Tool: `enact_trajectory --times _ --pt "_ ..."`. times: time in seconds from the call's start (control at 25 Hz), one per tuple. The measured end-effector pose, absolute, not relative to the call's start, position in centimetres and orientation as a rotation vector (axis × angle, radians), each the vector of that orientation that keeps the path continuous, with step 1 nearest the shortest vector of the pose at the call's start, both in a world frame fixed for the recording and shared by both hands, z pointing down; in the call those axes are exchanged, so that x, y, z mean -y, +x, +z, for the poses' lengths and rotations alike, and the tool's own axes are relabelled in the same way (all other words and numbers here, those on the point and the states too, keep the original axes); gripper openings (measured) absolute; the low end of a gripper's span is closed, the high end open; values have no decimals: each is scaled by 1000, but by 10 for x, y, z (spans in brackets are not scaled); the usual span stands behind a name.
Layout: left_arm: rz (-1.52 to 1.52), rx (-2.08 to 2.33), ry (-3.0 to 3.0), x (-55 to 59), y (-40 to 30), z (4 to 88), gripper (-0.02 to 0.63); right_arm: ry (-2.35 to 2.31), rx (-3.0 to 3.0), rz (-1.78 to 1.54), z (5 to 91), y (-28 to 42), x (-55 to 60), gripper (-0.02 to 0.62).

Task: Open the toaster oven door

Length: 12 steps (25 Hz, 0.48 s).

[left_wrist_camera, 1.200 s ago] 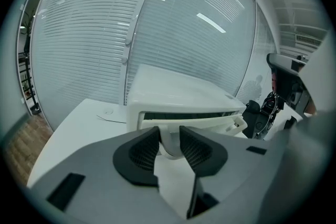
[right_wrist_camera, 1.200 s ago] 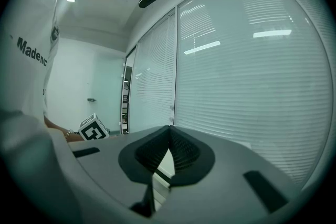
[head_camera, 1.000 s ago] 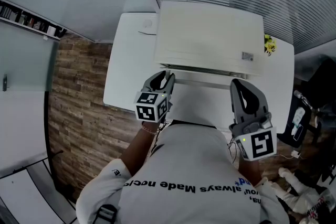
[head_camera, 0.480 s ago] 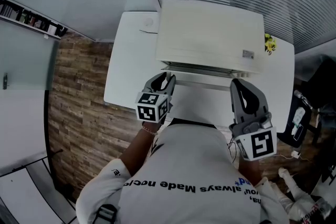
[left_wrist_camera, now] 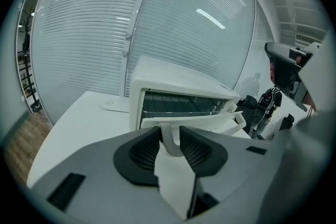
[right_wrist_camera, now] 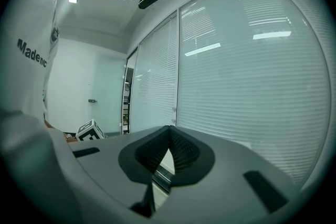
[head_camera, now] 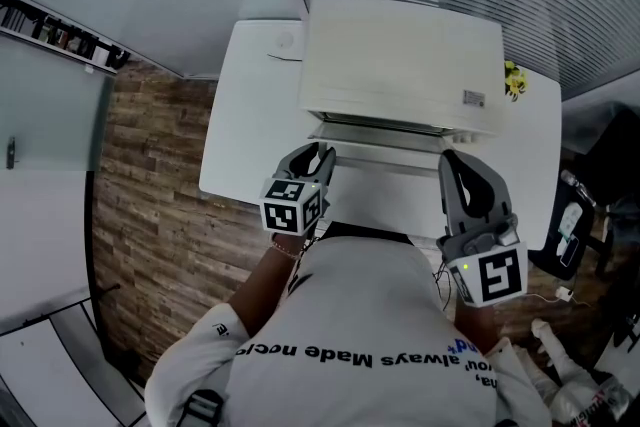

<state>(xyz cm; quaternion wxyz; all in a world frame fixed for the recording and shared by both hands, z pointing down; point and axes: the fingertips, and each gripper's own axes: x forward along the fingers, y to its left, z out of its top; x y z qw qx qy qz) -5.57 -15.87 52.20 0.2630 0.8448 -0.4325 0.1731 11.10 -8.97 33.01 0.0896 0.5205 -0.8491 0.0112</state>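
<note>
From the head view, the toaster oven [head_camera: 400, 65] shows only its top and a narrow strip of its door [head_camera: 385, 157]. The left tool [head_camera: 316, 153] covers the end of the handle [left_wrist_camera: 170, 140] that it clamps. A yellow item [head_camera: 514, 83] behind the toaster oven is too small to identify. In the right gripper view, the right tool [right_wrist_camera: 169, 148] blocks nearly everything low, leaving one unidentifiable sliver [right_wrist_camera: 164, 170].

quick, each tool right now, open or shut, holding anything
Left tool: shut on the toaster oven door handle.
Right tool: shut, holding nothing.
</note>
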Motion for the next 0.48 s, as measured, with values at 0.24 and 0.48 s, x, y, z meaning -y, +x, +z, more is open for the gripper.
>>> enact_trajectory --times 0.24,0.48 --pt "479 1162 2284 152 -57 527 127 1546 2522 33 330 109 85 8" --pt "493 1156 2275 145 -59 533 127 1539 2529 31 331 105 81 8"
